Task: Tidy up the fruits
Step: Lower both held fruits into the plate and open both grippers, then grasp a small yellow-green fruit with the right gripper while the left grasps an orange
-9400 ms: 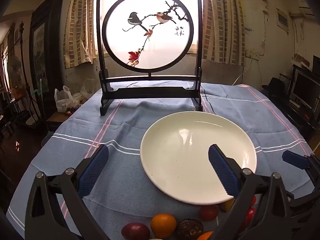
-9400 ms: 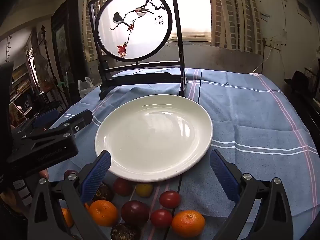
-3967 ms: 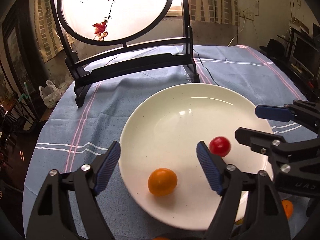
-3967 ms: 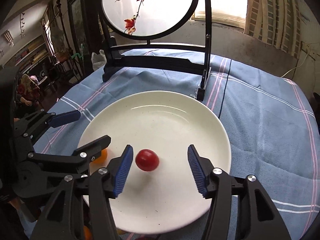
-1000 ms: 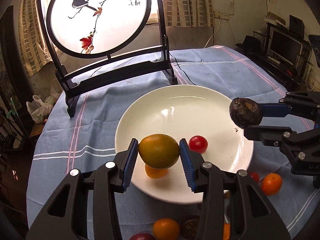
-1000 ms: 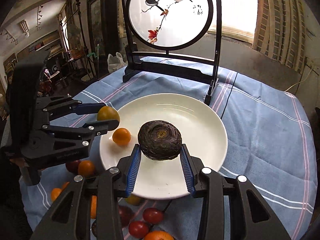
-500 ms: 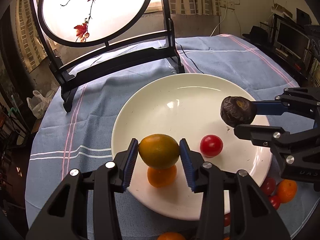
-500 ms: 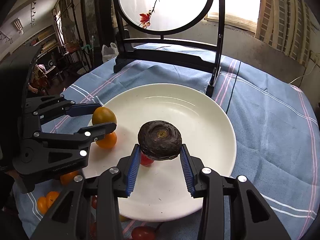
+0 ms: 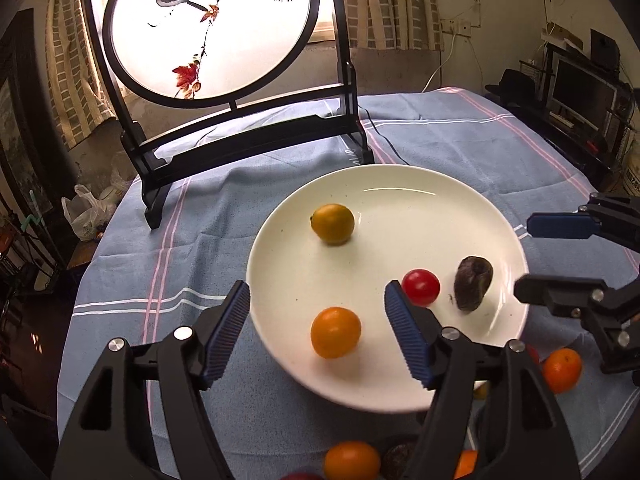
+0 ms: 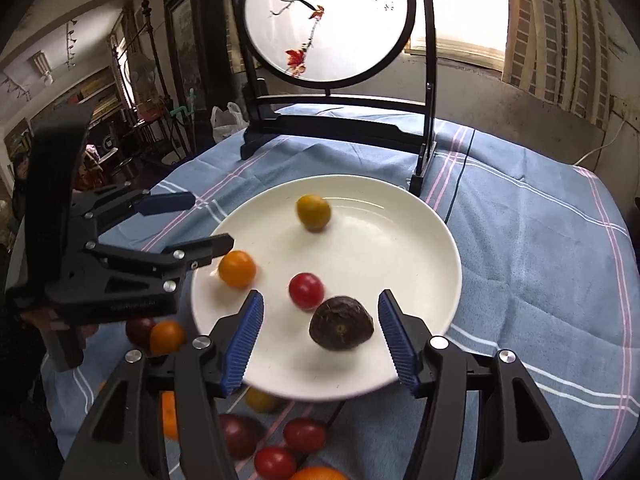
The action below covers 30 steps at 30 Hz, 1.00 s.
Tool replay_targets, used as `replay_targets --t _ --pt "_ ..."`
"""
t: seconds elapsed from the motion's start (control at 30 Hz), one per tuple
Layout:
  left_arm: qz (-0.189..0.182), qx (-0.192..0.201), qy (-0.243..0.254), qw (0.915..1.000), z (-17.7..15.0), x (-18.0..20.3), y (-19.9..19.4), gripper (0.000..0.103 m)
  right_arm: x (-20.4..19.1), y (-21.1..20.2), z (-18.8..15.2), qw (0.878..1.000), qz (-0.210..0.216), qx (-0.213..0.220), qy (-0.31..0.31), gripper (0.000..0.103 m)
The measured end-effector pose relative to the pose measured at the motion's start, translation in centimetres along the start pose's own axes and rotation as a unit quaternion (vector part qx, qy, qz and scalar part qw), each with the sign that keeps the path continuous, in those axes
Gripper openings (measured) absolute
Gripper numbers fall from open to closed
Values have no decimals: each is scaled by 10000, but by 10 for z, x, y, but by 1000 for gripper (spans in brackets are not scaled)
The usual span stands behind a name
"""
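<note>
A white plate (image 9: pixel 400 192) (image 10: pixel 420 240) lies on the blue tablecloth. On it are a yellow-orange fruit (image 9: pixel 333 224) (image 10: pixel 313 213), an orange (image 9: pixel 335 332) (image 10: pixel 237 269), a red tomato (image 9: pixel 421 287) (image 10: pixel 306 291) and a dark wrinkled passion fruit (image 9: pixel 473 283) (image 10: pixel 341 329). My left gripper (image 9: pixel 318 336) is open and empty above the plate's near edge, by the orange. My right gripper (image 10: pixel 320 340) is open and empty, its fingers either side of the passion fruit. Each gripper also shows in the other's view: the right one (image 9: pixel 560 264), the left one (image 10: pixel 176 224).
Loose fruits lie on the cloth at the plate's near side: oranges (image 9: pixel 352 460) (image 9: pixel 562 370) (image 10: pixel 166 337), tomatoes (image 10: pixel 304 434) (image 10: pixel 275 462), a dark plum (image 10: pixel 239 436). A black-framed round bird screen (image 9: pixel 224 40) (image 10: pixel 336 32) stands behind the plate.
Both grippers have opened. The yellow-orange fruit has left my left gripper and lies at the plate's far left; the passion fruit has left my right gripper and lies beside the tomato.
</note>
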<state>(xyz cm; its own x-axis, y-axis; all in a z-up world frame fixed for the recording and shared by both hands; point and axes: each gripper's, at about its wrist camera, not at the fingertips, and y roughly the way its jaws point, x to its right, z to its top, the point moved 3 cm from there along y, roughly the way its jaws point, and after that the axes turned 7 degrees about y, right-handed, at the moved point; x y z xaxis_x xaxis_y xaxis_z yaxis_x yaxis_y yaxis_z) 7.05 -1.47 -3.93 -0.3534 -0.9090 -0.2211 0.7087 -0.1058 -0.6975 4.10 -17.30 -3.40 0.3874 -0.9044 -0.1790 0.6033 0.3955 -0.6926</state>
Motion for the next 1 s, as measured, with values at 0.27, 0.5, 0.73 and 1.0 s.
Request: replay_targets --t 0.27,0.5,0.73,1.0 --pt "-110 183 334 9992 -58 2 -67 79 -75 -51 -78 9916 724 -305 -1024 62" --pt "-631 -136 435 9970 -126 9 -98 80 -130 -44 -141 9729 1191 -1029 -1693 53" --pt "-892 -351 476 9943 -160 26 -102 80 -142 -16 -155 9702 1063 -1441 -1635 27" --pt "-1157 -550 506 9905 -165 42 -87 80 -131 -30 -152 9774 918 -1241 -1446 24"
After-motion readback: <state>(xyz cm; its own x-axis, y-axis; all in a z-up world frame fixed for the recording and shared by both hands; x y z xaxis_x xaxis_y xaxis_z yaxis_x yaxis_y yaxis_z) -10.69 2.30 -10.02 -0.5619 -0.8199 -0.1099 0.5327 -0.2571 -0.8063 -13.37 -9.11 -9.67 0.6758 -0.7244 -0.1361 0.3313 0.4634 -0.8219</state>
